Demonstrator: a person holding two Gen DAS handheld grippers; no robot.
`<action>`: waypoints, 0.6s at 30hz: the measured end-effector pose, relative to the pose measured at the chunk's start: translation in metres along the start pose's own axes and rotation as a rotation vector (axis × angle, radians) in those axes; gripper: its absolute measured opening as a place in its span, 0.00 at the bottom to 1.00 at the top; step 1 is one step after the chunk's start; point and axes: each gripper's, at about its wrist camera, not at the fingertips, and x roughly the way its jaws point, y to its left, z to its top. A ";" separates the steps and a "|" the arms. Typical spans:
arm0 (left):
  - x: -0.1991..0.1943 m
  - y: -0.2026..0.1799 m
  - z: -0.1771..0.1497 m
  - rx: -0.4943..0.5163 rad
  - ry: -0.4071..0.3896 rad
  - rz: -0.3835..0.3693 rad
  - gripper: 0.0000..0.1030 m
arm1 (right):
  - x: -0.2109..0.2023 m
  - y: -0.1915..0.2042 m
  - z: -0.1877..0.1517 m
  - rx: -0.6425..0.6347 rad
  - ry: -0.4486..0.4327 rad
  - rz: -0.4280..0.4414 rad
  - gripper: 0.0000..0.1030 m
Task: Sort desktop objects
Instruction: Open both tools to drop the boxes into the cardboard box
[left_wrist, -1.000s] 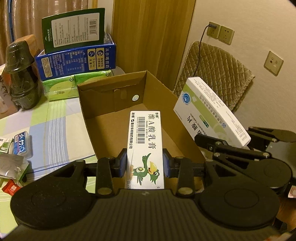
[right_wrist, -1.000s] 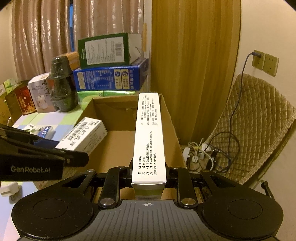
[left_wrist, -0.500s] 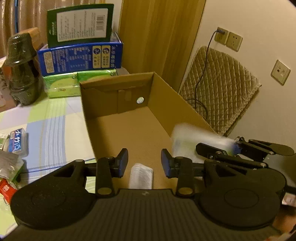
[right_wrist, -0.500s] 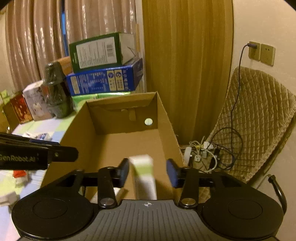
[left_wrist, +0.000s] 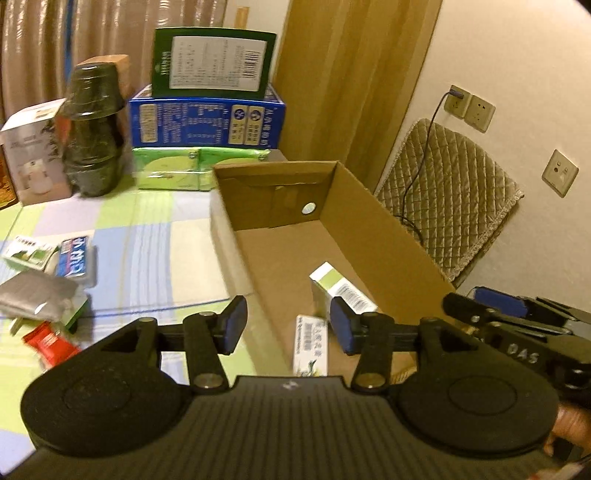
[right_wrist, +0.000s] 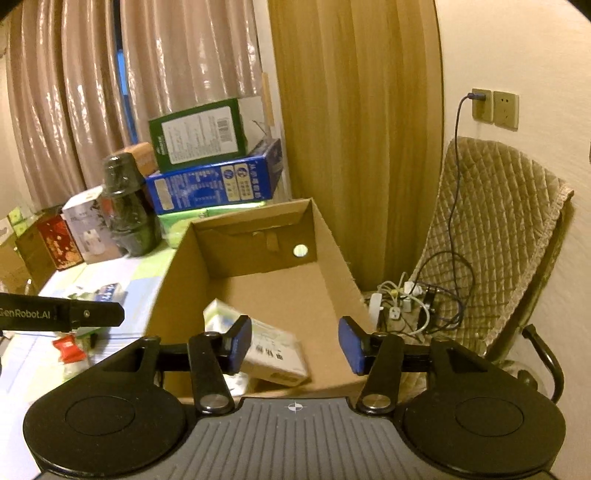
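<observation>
An open cardboard box (left_wrist: 384, 254) (right_wrist: 332, 251) stands on the table's right side. Two white-and-green medicine boxes lie on its floor: a larger one (left_wrist: 341, 291) (right_wrist: 273, 350) and a slim one with a bird picture (left_wrist: 310, 347). My left gripper (left_wrist: 288, 325) is open and empty, above the box's near left wall. My right gripper (right_wrist: 295, 345) is open and empty, above the box's near end. The right gripper's body shows at the right of the left wrist view (left_wrist: 517, 332).
Loose small items lie on the striped cloth left of the box: a blue pack (left_wrist: 75, 254), a silver pouch (left_wrist: 37, 295), a red packet (left_wrist: 46, 341). Stacked blue and green cartons (left_wrist: 207, 122) and a dark jar (left_wrist: 94, 133) stand behind. A padded chair (right_wrist: 495, 236) and cables are on the right.
Both grippers opened and dropped their medicine boxes into the cardboard box. Both have since pulled back and up, and the left has swung leftward.
</observation>
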 end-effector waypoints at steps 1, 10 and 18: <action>-0.006 0.003 -0.002 -0.004 -0.003 0.005 0.44 | -0.005 0.004 -0.001 -0.001 -0.003 0.004 0.55; -0.058 0.026 -0.021 -0.024 -0.033 0.044 0.51 | -0.032 0.041 -0.011 -0.019 0.015 0.041 0.63; -0.092 0.052 -0.042 -0.051 -0.041 0.081 0.67 | -0.049 0.078 -0.021 -0.069 0.029 0.069 0.77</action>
